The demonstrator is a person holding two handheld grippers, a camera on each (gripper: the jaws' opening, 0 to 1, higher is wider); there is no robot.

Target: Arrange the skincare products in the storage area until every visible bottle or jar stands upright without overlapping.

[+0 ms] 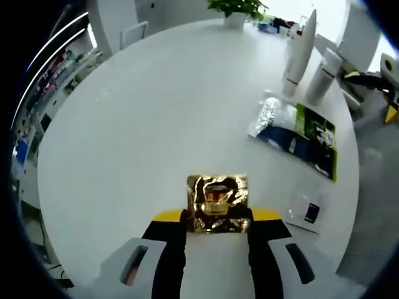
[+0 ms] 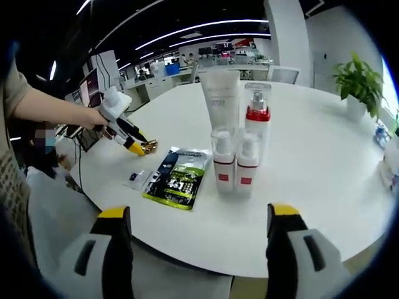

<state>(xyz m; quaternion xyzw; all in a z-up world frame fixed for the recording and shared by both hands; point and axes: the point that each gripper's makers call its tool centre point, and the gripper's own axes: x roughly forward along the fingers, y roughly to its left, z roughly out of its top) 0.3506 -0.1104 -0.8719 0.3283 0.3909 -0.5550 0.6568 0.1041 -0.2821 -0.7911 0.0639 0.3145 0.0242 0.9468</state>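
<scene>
In the left gripper view, the left gripper (image 1: 217, 219) at bottom centre pinches a crinkled gold foil sachet (image 1: 217, 203) over the round white table (image 1: 156, 112); its print is too blurred to read, as is that on the green-and-blue pouch (image 1: 299, 131) lying at right below two white bottles (image 1: 299, 50) in the upper right. In the right gripper view, the right gripper (image 2: 199, 237) stands wide and empty at the bottom, facing a white tube (image 2: 221, 99), a red-collared pump bottle (image 2: 257, 112) and two small red-labelled bottles (image 2: 235, 163) upright at centre, labels illegible.
</scene>
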